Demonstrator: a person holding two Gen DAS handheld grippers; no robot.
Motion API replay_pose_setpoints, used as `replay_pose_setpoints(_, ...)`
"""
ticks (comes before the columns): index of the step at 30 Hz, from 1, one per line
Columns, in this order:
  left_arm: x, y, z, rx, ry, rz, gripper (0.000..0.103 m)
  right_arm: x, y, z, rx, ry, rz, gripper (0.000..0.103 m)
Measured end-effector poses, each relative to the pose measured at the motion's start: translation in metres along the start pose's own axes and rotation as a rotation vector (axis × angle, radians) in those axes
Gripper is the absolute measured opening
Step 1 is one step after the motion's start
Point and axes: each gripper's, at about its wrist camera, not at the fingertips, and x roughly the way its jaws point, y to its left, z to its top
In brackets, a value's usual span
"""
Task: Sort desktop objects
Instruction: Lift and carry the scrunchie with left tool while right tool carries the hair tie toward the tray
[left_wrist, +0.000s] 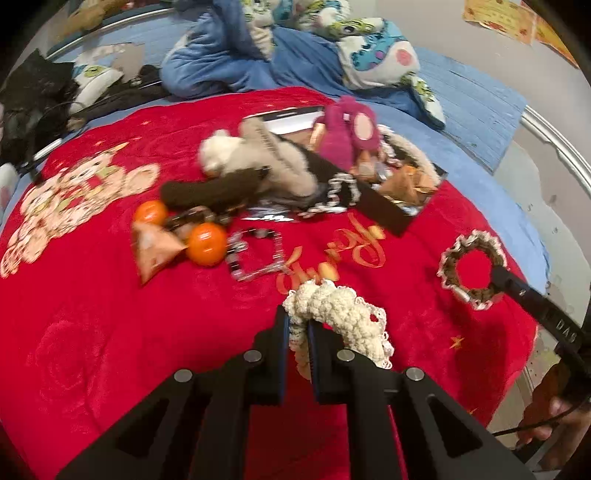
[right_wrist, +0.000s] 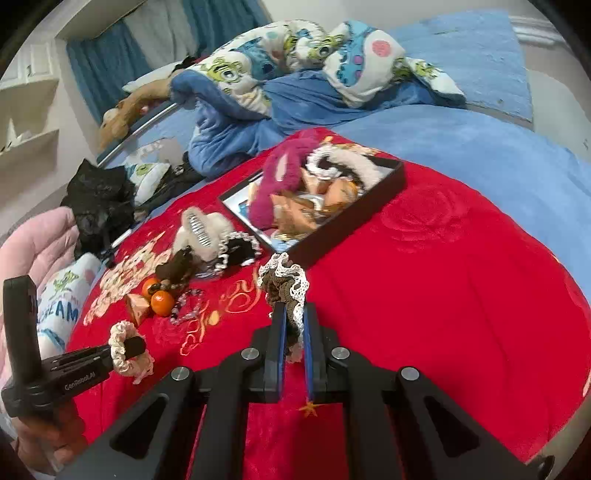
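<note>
Left wrist view: left claw (left_wrist: 298, 325) clamped on cream crocheted scrunchie (left_wrist: 340, 314), right claw (right_wrist: 294, 321) on brown lace-edged scrunchie (right_wrist: 284, 284), above red blanket (right_wrist: 443, 277); black tray (right_wrist: 388, 181) part-filled, oranges (left_wrist: 205, 243), beads unsorted.

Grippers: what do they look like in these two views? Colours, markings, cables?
Both the left gripper and the right gripper are matte black, with blue-edged jaws, silver round pivot pins and triangular cut-outs. White lettering runs along each body. A thin black cable trails from the right one.
</note>
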Motion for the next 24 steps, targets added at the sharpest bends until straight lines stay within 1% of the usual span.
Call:
replay_pose_setpoints(2, 0.002, -0.011, 0.005, 0.024, -0.004, -0.006, 0.010, -0.003, -0.007, -0.001, 0.020, -0.002, -0.010, 0.008)
replay_pose_setpoints(4, 0.001, -0.020, 0.008, 0.036, -0.027, -0.008, 0.010, -0.005, -0.013, -0.002, 0.031, -0.001, -0.018, 0.008)
replay_pose_setpoints(5, 0.002, -0.025, 0.010, 0.044, -0.031, -0.023, 0.010, -0.006, -0.014, -0.003, 0.033, 0.000, -0.022, 0.008)
replay_pose_setpoints(11, 0.009, -0.039, 0.017, 0.080, -0.015, -0.033, 0.010, -0.005, -0.025, -0.005, 0.065, 0.011, -0.033, 0.008)
replay_pose_setpoints(16, 0.013, -0.048, 0.021, 0.087, -0.005, -0.041, 0.010, -0.004, -0.026, -0.005, 0.066, 0.013, -0.015, 0.008)
replay_pose_setpoints(20, 0.021, -0.060, 0.028, 0.104, 0.002, -0.032, 0.010, -0.001, -0.028, -0.001, 0.060, 0.018, 0.001, 0.008)
replay_pose_setpoints(24, 0.034, -0.072, 0.037, 0.077, 0.016, -0.026, 0.010, 0.003, -0.037, 0.009, 0.054, 0.019, 0.036, 0.008)
